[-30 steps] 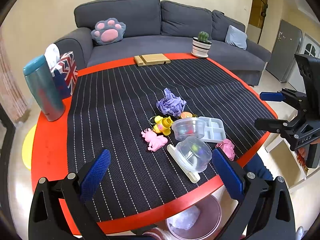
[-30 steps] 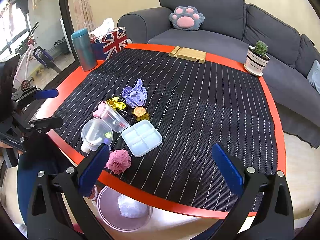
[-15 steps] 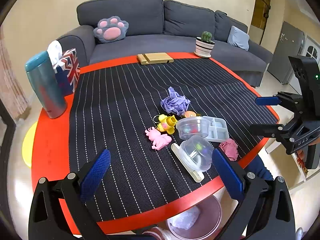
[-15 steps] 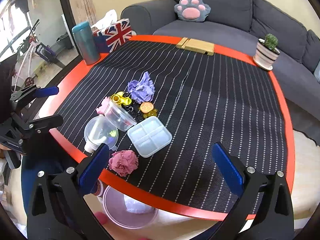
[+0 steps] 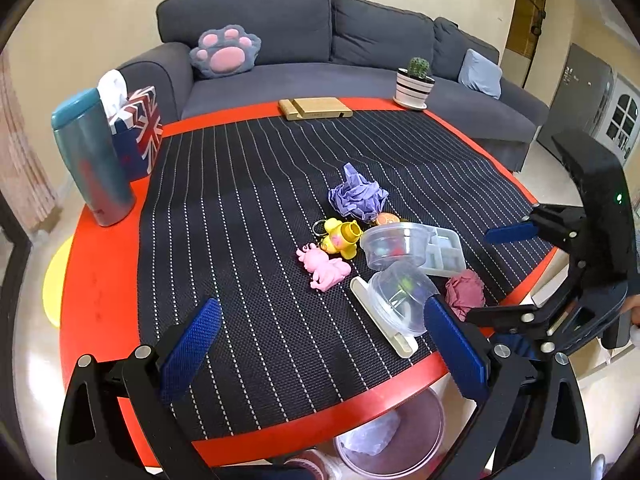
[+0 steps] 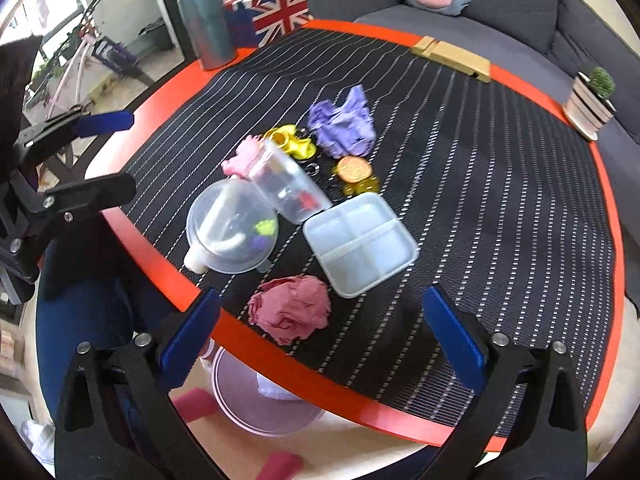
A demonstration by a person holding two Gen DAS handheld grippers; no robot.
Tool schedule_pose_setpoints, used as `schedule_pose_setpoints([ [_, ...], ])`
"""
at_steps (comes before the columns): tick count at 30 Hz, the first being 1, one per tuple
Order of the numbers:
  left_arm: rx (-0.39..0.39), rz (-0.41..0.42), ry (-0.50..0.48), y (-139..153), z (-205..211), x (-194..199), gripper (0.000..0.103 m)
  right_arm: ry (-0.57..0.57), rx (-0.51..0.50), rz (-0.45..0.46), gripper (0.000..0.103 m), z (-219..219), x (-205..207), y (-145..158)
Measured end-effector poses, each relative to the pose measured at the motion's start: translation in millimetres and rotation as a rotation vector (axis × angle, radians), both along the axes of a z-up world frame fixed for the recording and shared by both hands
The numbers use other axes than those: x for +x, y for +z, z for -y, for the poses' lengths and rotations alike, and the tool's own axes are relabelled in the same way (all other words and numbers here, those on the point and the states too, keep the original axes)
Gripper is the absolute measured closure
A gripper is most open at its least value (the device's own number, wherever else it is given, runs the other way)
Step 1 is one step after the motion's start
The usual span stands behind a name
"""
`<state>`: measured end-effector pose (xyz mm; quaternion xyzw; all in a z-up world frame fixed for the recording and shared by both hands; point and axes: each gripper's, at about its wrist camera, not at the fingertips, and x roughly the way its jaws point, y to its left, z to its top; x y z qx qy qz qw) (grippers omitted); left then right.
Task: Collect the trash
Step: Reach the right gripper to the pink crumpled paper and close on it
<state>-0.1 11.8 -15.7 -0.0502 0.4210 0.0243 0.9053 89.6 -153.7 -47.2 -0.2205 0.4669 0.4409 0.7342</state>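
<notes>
Striped mat, toy-filled clear tubs, bin with tissue below; both grippers' jaws wide, empty.

Beside the clear glossy plastic tub, crumpled pink paper and purple paper are lying on the matt woven mat; behind it, a wooden block is resting.

Your table: red, under a striped mat.
On it sit paper wads, toys, tubs, a flask, perhaps a wooden stand.
</notes>
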Motion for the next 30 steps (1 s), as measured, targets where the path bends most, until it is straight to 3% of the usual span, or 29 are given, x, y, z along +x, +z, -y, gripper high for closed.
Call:
schedule_pose_setpoints([
  [1,0.0,0.0,-0.001,-0.2,0.0,-0.2,0.006,0.006,-0.009,-0.002,0.029,-1.6,-1.0,-2.2],
  [5,-0.008,0.002,-0.002,-0.7,0.0,-0.6,0.006,0.035,-0.026,-0.008,0.038,-5.0,-6.2,-7.8],
  [9,-0.012,0.007,-0.005,-1.4,1.1,-0.2,0.006,0.039,-0.023,-0.008,0.064,-3.5,-8.1,-8.9],
  [25,0.026,-0.001,-0.053,0.2,20.0,11.6,0.006,-0.008,0.048,-0.024,0.068,19.1,2.3,18.0],
  [30,0.057,-0.05,-0.119,-1.3,32.3,24.6,0.006,-0.042,0.06,-0.031,0.068,29.7,11.3,25.3],
])
